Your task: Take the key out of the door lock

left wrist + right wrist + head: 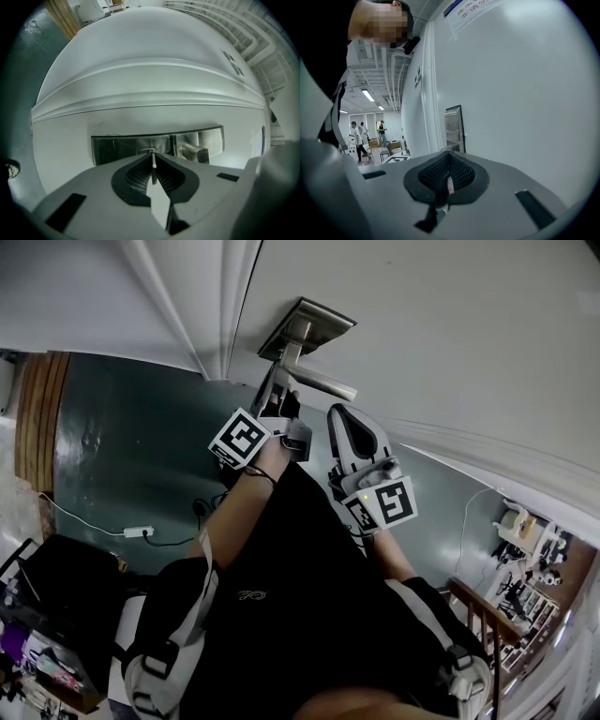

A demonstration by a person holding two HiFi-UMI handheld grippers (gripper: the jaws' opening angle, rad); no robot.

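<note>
"Where was the key (153,166)?"
"In the lock plate (122,147) on the door (140,84). My left tongs (153,154) pinched it edge-on, its length level along them, tip pointing into the door."
"Your right tongs (449,154)?"
"Pressed together, near the handle (319,382)."

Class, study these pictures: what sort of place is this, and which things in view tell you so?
Probably an office or lab building. A white door with a metal lock plate and lever handle stands close up; past it, the right gripper view shows ceiling strip lights and people in an open room.
</note>
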